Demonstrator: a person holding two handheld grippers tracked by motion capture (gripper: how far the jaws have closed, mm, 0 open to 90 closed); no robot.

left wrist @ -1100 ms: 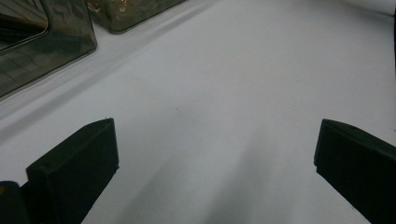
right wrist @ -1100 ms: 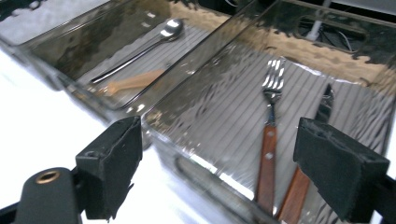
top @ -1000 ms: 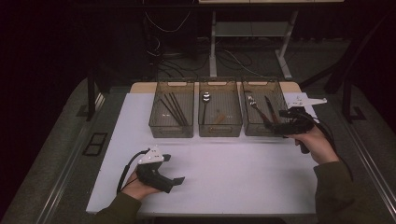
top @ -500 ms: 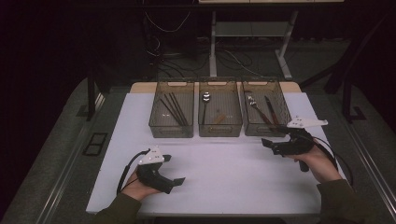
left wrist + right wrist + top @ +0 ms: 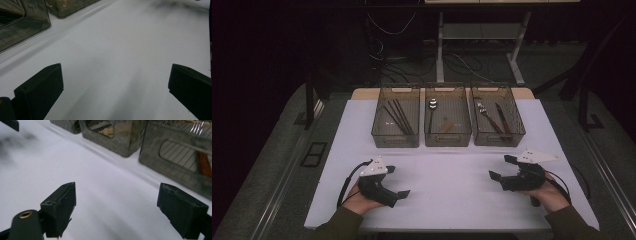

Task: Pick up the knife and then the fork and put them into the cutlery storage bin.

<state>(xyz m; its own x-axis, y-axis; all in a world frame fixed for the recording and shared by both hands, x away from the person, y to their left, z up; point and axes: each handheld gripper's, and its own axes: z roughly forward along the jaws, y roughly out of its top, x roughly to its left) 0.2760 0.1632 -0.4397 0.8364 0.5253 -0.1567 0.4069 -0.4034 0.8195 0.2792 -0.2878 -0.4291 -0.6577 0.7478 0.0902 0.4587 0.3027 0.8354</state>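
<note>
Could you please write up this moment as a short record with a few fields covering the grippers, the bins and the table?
left gripper: open, empty, low over the white table
right gripper: open, empty, near the table's right front
left bin: dark chopsticks
middle bin: a spoon
right bin: a fork and another utensil with a reddish handle
bins: three clear ones in a row at the far side

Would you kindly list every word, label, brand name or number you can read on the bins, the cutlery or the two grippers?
None can be read.
Three smoky transparent plastic bins: no label or print visible.
White table cover: blank.
Left gripper, grey three-cornered plate on top: no marking legible.
Right gripper, same kind of plate: no marking legible.
Cutlery inside the bins: too small and dim to show any stamp.
</note>
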